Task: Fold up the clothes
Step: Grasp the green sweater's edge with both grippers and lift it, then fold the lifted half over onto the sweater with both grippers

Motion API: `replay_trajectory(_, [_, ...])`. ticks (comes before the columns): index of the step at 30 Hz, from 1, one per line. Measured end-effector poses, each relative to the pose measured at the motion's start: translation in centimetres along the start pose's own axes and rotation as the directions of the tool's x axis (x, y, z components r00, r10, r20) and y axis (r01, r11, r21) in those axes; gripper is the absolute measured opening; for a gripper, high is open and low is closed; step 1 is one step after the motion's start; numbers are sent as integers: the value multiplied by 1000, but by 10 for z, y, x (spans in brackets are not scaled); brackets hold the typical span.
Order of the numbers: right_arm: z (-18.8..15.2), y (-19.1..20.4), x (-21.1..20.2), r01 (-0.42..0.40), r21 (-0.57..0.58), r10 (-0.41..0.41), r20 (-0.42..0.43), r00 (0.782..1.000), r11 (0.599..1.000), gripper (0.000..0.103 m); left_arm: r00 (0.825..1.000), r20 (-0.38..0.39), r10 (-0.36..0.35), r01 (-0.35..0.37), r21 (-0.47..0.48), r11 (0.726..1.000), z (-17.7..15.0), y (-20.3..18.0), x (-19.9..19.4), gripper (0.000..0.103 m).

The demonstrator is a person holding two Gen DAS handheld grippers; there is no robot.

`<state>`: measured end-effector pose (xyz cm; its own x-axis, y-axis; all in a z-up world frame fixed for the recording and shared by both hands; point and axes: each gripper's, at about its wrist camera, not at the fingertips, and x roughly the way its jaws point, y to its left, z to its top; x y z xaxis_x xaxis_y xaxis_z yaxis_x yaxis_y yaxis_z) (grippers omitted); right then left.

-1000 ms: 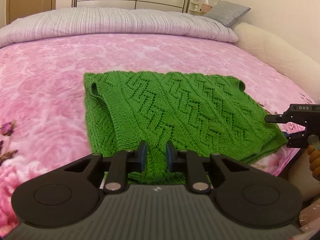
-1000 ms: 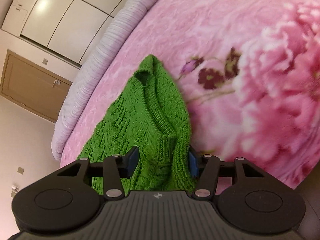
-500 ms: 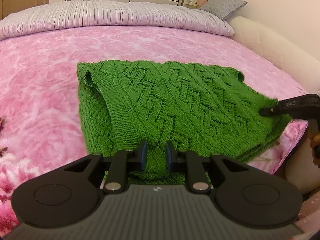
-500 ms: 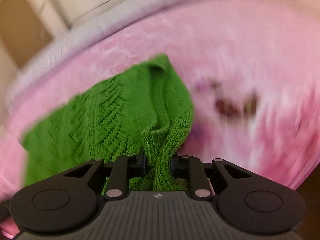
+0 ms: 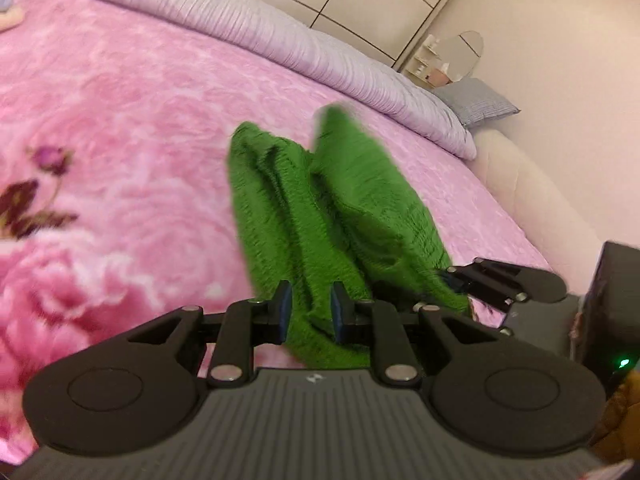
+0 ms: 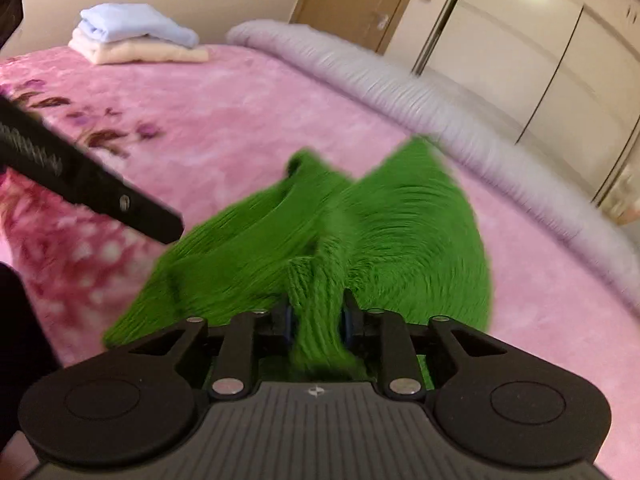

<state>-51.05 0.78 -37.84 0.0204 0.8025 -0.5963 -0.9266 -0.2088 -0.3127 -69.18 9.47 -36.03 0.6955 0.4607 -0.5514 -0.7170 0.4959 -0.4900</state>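
Both grippers have swung together: sweater (image 5: pixel 320 208), a second ago flat on the bed (image 5: pixel 120 100), now hangs bunched between them. Left gripper (image 5: pixel 307 312) clamps knit; right gripper (image 6: pixel 317 320) pinches a fold, jaws easing apart, though blur obscures contact. Half-fold likely underway.

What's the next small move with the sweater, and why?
Probably lay it down flat on the blanket. Both grippers, left and right, pinch the green sweater, and it hangs bunched between them, creased down the middle. The right gripper's jaws are opening on the knit, so it should set down before the grip slips.
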Motion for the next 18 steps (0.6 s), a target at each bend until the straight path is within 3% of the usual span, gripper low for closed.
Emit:
replay_trajectory(2, [0,-9,-8,-27,61,26,23,999,998,64,1000,-6,4,-4,-15,1000,-3,3,-1,16])
replay_trajectory(6, [4,-34,-31,-76,199,61,81,995,977,65,1000,9,-5,6,-42,999,-3,5,-4,16])
replay_trajectory(9, [-3,-77,-51,-106,397,50,149,988,912,65,999,26,-35,36,-63,997,1,4,-8,17])
replay_trajectory(11, [-15,-111,-54,-96,554,19,143,990,827,65,998,28,-56,58,-85,995,5,3,-8,18])
replay_trajectory(14, [-47,-164,-29,36,765,9,-54,999,643,58,994,27,-104,107,-141,984,12,2,-1,26])
replay_trajectory(16, [-70,-189,-8,83,852,80,-144,986,516,48,989,27,-146,149,-196,969,16,2,6,31])
replay_trajectory(18, [-88,-210,10,54,922,170,-128,977,383,44,980,31,-195,196,-266,944,20,2,15,36])
